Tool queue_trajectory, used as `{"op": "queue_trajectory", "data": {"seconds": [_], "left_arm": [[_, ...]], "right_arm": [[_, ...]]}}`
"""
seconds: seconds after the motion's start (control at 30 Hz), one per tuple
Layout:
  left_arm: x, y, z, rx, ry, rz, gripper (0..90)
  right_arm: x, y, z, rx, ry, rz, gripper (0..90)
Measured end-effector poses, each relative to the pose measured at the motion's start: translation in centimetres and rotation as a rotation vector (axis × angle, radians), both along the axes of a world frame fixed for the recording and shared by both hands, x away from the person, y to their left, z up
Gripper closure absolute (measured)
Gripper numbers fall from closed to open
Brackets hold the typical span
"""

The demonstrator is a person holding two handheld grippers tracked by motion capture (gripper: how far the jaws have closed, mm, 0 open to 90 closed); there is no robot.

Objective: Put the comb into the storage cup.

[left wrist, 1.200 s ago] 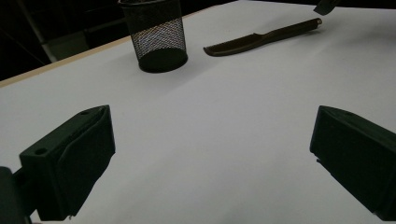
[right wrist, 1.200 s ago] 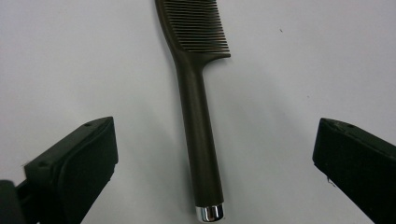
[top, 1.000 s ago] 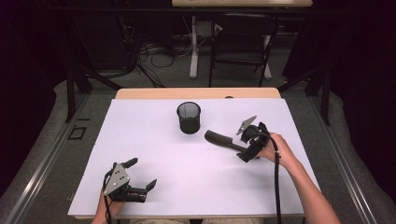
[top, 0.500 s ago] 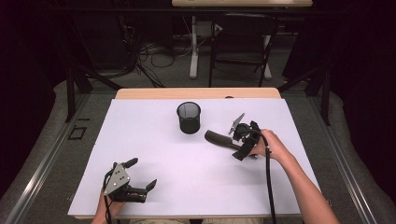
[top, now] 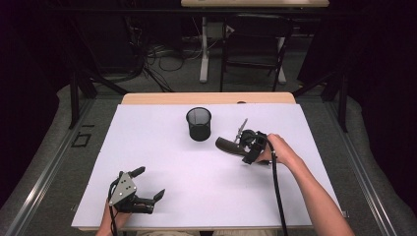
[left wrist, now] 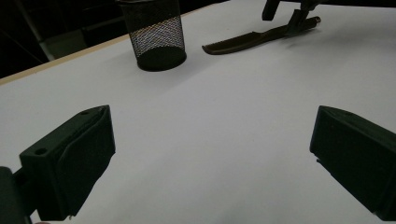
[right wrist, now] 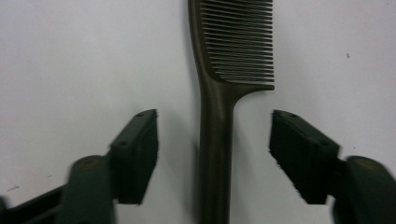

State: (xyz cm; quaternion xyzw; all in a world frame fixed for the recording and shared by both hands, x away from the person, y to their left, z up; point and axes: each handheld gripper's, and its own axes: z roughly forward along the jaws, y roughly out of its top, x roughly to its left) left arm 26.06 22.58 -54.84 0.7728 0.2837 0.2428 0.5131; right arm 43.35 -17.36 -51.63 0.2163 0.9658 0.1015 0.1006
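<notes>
On the white desk (top: 162, 147), right of centre, lies a dark brown comb (right wrist: 219, 93), its handle running between the two jaws of the right tongs (right wrist: 214, 156). Those jaws stand spread, one on each side of the handle, with a gap of bare desk between each pad and the comb; neither pad touches it. From the right gripper view the toothed end points away from the tongs, the teeth facing to that view's right. No brand, label or writing can be read on the comb, the tongs or the cup.

From the high view the right tongs (top: 248, 145) sit over the comb's handle end, and the comb (top: 227, 144) points from there toward the black mesh pen cup (top: 199, 124), which stands upright near the comb's toothed tip but apart from it.

Near the front left edge of the desk, the left tongs (top: 147, 184) rest well apart from the comb, jaws wide open with nothing between them. Their own view looks across the bare desk at the cup (left wrist: 156, 35) and the comb (left wrist: 247, 41) beyond.
</notes>
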Motion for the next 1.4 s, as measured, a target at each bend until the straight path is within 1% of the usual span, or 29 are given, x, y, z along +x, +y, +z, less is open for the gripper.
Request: {"op": "queue_trajectory", "data": {"seconds": [0.03, 0.07, 0.13, 0.17, 0.2, 0.23, 0.27, 0.3, 0.33, 0.4, 0.43, 0.57, 0.7, 0.73, 0.77, 0.8, 0.97, 1.0, 1.03, 1.07, 1.1, 1.13, 1.17, 1.2, 1.23, 1.27, 1.3, 1.33, 1.4], "left_arm": [[0.0, 0.0, 0.0, 0.0, 0.0, 0.0, 0.0], [0.0, 0.0, 0.0, 0.001, 0.001, 0.0, 0.0], [0.0, 0.0, 0.0, 0.001, 0.001, 0.0, 0.0], [0.0, 0.0, 0.0, 0.0, 0.002, 0.001, 0.0], [0.0, 0.0, 0.0, 0.003, 0.002, -0.001, 0.0], [0.0, 0.0, 0.0, 0.004, 0.004, -0.001, 0.0], [0.1, 0.0, -0.1, 0.005, 0.006, -0.002, 0.0], [0.1, 0.0, -0.1, 0.005, 0.006, -0.002, 0.0], [0.1, 0.1, -0.1, 0.004, 0.006, -0.002, 0.0], [0.1, 0.1, -0.1, 0.006, 0.006, -0.003, 0.0], [0.1, 0.1, -0.1, 0.006, 0.006, -0.003, 0.0], [0.1, 0.1, -0.1, 0.005, 0.006, -0.004, 0.0], [0.1, 0.1, 0.0, 0.004, 0.006, -0.003, 0.0], [0.1, 0.1, 0.0, 0.004, 0.006, -0.004, 0.0], [0.0, 0.1, 0.0, 0.004, 0.006, -0.004, 0.0], [0.0, 0.1, 0.0, 0.003, 0.006, -0.003, 0.0], [0.0, 0.1, 0.0, 0.002, 0.006, -0.003, 0.0], [0.0, 0.1, 0.0, 0.003, 0.005, -0.003, 0.0], [0.0, 0.1, 0.0, 0.003, 0.005, -0.003, 0.0], [0.0, 0.1, 0.0, 0.003, 0.003, -0.004, 0.0], [0.0, 0.1, 0.0, 0.003, 0.003, -0.004, 0.0], [0.0, 0.1, 0.0, 0.002, 0.004, -0.003, 0.0], [0.0, 0.1, 0.0, 0.003, 0.002, -0.003, 0.0], [0.0, 0.1, 0.0, 0.002, 0.002, -0.002, 0.0], [0.0, 0.1, 0.0, 0.003, 0.0, -0.003, 0.0], [0.0, 0.1, 0.0, 0.002, 0.001, -0.002, 0.0], [0.0, 0.1, 0.0, 0.002, 0.001, -0.001, 0.0], [0.0, 0.1, 0.0, 0.0, 0.002, -0.001, 0.0], [0.0, 0.1, 0.0, 0.002, 0.002, -0.001, 0.0]], "right_arm": [[0.1, 0.0, -0.1, -0.006, 0.003, -0.004, 43.0], [0.3, 0.0, -0.3, -0.011, 0.005, 0.002, 45.5], [0.5, 0.1, -0.5, -0.026, 0.026, -0.009, 50.3], [0.7, 0.2, -0.5, -0.048, 0.041, 0.0, 52.0], [0.7, 0.2, -0.8, -0.036, 0.045, -0.004, 53.1], [0.8, 0.2, -0.9, -0.033, 0.039, -0.004, 54.9], [1.0, 0.2, -1.0, -0.032, 0.047, -0.001, 57.5], [1.0, 0.2, -1.0, -0.032, 0.047, -0.001, 57.5], [1.1, 0.3, -1.1, -0.029, 0.061, -0.007, 59.4], [1.2, 0.3, -1.0, -0.031, 0.06, 0.001, 59.8], [1.2, 0.4, -1.0, -0.037, 0.072, -0.004, 62.0], [1.4, 0.4, -1.0, -0.029, 0.087, 0.006, 64.7], [1.5, 0.4, -1.0, -0.026, 0.111, -0.005, 70.0], [1.5, 0.4, -1.0, -0.026, 0.111, -0.005, 70.0], [1.5, 0.3, -1.2, -0.002, 0.11, -0.008, 71.7], [1.6, 0.3, -1.1, -0.007, 0.122, -0.014, 72.0], [1.7, 0.1, -1.0, -0.001, 0.133, -0.03, 72.5], [1.7, 0.0, -1.1, 0.014, 0.123, -0.026, 72.6], [1.7, 0.0, -1.1, 0.014, 0.123, -0.026, 72.6], [1.6, -0.2, -0.9, 0.024, 0.115, -0.051, 72.6], [1.6, -0.2, -0.9, 0.024, 0.115, -0.051, 72.6], [1.5, -0.4, -0.7, 0.052, 0.111, -0.064, 72.6], [1.5, -0.4, -0.7, 0.052, 0.111, -0.064, 72.6], [1.3, -0.7, -0.5, 0.074, 0.105, -0.068, 72.6], [1.3, -0.7, -0.5, 0.074, 0.105, -0.068, 72.6], [1.1, -0.9, -0.3, 0.094, 0.089, -0.071, 72.6], [1.0, -1.0, 0.0, 0.091, 0.089, -0.073, 72.5], [0.8, -1.1, 0.0, 0.109, 0.074, -0.074, 72.6], [0.5, -1.3, 0.1, 0.131, 0.064, -0.081, 72.5]]}}
